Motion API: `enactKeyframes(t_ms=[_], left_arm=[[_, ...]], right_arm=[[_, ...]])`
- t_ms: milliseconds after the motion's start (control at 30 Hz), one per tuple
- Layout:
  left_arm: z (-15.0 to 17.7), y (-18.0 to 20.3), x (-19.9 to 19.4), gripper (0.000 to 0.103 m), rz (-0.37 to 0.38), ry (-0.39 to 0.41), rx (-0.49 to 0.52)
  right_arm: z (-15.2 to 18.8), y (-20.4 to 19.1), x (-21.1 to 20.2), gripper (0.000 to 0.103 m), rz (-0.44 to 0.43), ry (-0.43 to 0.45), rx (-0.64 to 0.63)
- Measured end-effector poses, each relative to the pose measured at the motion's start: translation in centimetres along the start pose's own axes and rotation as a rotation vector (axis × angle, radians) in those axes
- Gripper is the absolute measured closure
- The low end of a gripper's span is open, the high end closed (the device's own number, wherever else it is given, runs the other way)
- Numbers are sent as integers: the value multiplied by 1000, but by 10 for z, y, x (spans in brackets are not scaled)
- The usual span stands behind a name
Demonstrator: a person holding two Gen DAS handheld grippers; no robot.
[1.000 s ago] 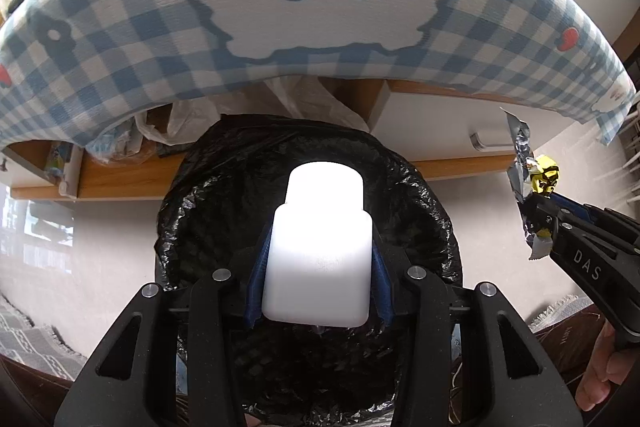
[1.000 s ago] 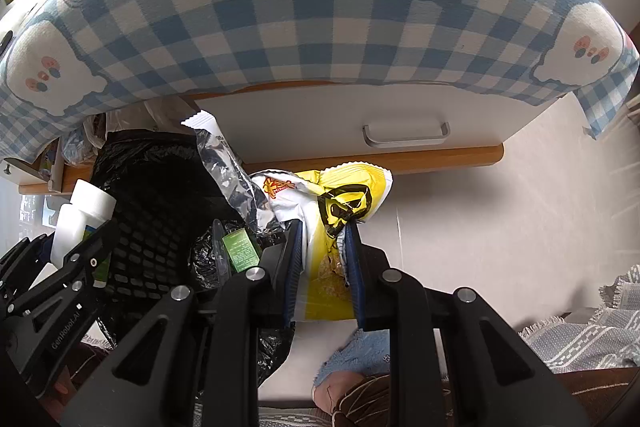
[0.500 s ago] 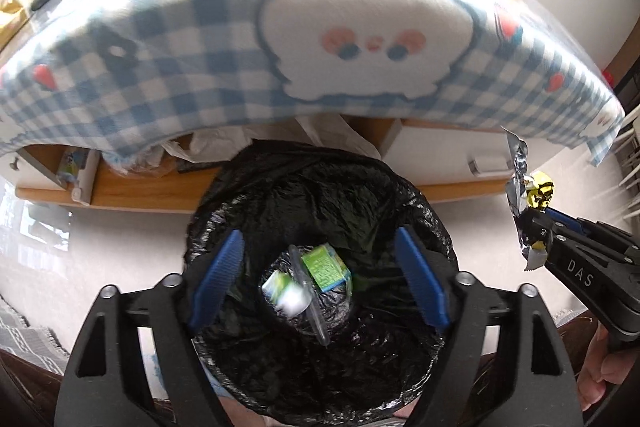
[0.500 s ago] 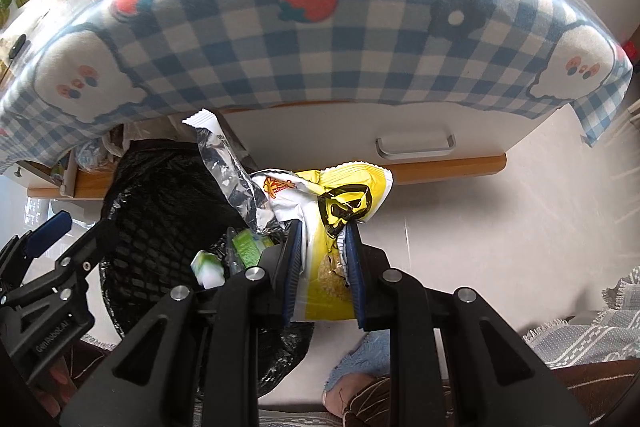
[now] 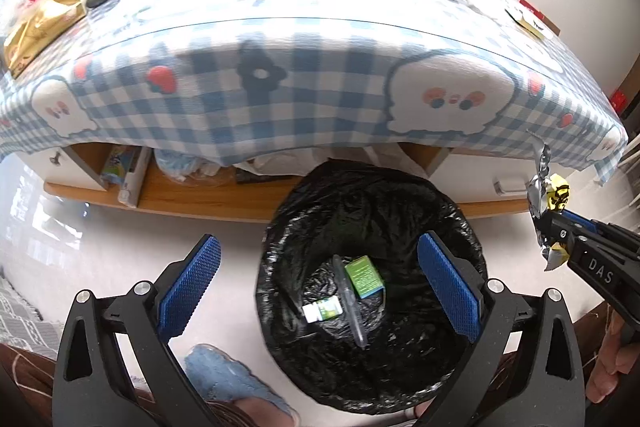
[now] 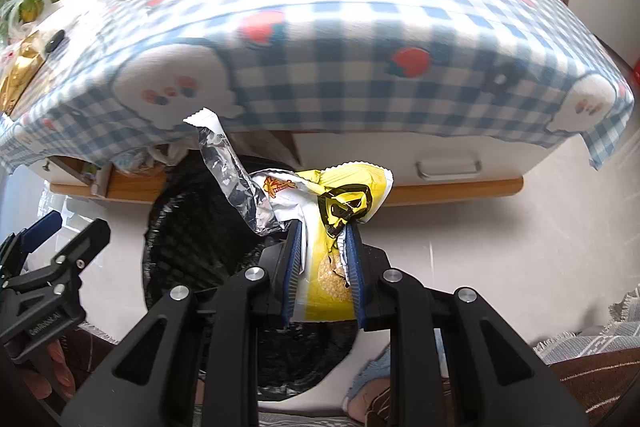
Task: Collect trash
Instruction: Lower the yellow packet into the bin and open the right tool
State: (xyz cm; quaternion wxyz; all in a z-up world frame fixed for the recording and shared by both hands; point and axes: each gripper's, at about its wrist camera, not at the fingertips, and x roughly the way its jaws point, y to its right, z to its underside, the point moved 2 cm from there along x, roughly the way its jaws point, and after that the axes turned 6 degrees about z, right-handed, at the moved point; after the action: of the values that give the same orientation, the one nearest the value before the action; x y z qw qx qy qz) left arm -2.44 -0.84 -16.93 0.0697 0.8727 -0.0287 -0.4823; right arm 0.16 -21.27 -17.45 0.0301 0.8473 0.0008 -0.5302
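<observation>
1. A low table draped in a blue-and-white checked cloth (image 5: 320, 99) spans the far side; pale floor lies below.
2. A bin lined with a black plastic bag (image 5: 372, 211) stands on the floor near the table's front edge.
3. At the bin's bottom lie a small white bottle with a green label (image 5: 322, 310), a green carton (image 5: 364, 277) and a clear plastic tube (image 5: 350, 303).
4. The left gripper (image 5: 316, 285) hangs above the bin; its jaws have just been opening and stand wide, with nothing between them.
5. The right gripper (image 6: 323, 259), to the right of the bin, is clamped on a crumpled yellow-and-silver snack wrapper (image 6: 320, 203).
</observation>
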Motion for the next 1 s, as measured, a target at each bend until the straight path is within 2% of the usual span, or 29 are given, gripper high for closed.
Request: enactKeyframes(t_ms=[333, 667, 1000], left_arm=[[4, -27, 3, 6, -9, -13, -18], [4, -47, 13, 6, -11, -21, -46], [5, -58, 28, 6, -52, -37, -37]], right_arm=[[-1, -44, 0, 82, -34, 2, -54], [6, -67, 20, 82, -32, -28, -82], [9, -78, 39, 80, -23, -56, -103]])
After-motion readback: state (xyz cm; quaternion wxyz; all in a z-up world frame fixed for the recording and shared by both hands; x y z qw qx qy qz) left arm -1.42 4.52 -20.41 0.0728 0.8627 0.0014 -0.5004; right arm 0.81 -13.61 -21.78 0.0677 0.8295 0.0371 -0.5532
